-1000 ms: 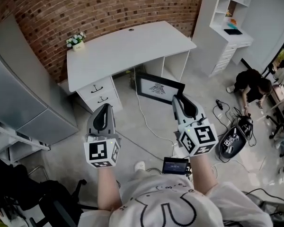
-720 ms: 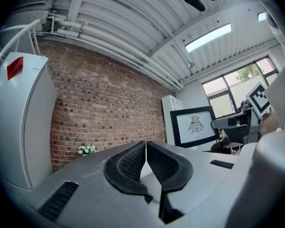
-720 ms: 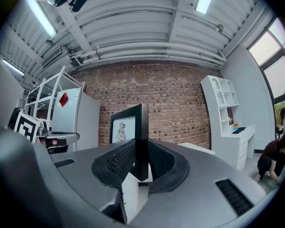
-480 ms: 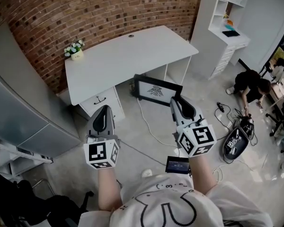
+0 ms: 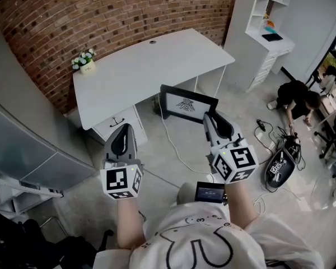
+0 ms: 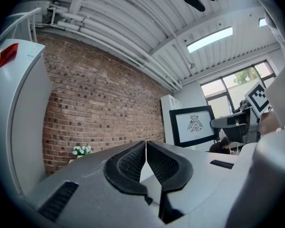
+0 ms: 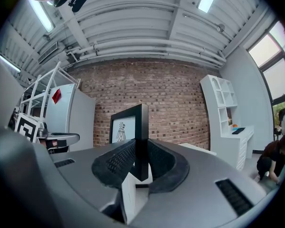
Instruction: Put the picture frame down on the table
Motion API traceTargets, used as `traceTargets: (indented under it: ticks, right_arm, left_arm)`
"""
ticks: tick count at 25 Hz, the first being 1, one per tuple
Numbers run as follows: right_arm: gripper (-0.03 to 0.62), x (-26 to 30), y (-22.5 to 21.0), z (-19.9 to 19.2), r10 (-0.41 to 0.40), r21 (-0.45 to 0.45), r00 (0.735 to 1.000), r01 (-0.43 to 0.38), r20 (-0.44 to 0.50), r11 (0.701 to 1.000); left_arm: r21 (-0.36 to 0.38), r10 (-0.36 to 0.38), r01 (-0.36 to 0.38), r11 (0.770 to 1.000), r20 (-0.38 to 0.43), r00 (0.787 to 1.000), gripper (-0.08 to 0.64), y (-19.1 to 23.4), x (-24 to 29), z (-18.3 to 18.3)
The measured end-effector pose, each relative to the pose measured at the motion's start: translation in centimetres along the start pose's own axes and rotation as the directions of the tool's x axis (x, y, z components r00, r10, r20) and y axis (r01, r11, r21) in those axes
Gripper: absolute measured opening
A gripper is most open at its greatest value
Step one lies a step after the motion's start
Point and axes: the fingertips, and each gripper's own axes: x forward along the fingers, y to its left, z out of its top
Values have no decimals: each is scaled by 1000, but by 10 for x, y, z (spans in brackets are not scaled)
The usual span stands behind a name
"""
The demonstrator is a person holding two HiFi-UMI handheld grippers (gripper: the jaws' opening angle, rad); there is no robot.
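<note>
The black picture frame [image 5: 187, 103] with a white print stands upright, its right edge clamped between the jaws of my right gripper [image 5: 211, 117]. In the right gripper view the frame's edge [image 7: 141, 127] sits squarely between the pads. The frame hangs in the air just before the front edge of the white table [image 5: 140, 66]. My left gripper [image 5: 122, 129] is held level to the frame's left, shut with nothing in it [image 6: 146, 144]. From the left gripper view the frame [image 6: 194, 125] shows at the right.
A small pot of white flowers [image 5: 84, 60] stands at the table's back left corner. Drawers [image 5: 121, 122] sit under the table. A grey cabinet [image 5: 22, 133] is at left, a white shelf unit [image 5: 266, 32] at right. Cables and seated people [image 5: 295, 97] occupy the floor at right.
Both grippers and the frame have moved forward towards the table. The frame's top now reaches the table's front edge. Neither gripper's jaws have changed.
</note>
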Motion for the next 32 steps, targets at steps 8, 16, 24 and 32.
traceTargets:
  ticks: [8, 16, 24, 32]
  right_arm:
    - [75, 41, -16, -6, 8, 18, 1000, -8, 2, 1000]
    - [74, 93, -45, -9, 45, 16, 999, -45, 7, 999]
    - [74, 160, -89, -15, 78, 39, 997, -78, 4, 996]
    - [74, 221, -134, -9, 113, 45, 994, -113, 5, 993]
  left_arm:
    - [11, 21, -21, 1000, -11, 1000, 18, 18, 35, -3]
    - [5, 67, -67, 998, -19, 998, 18, 28, 82, -16]
    - [15, 117, -117, 993, -35, 992, 18, 39, 145, -24]
    - [23, 142, -142, 990, -34, 989, 18, 41, 216, -19]
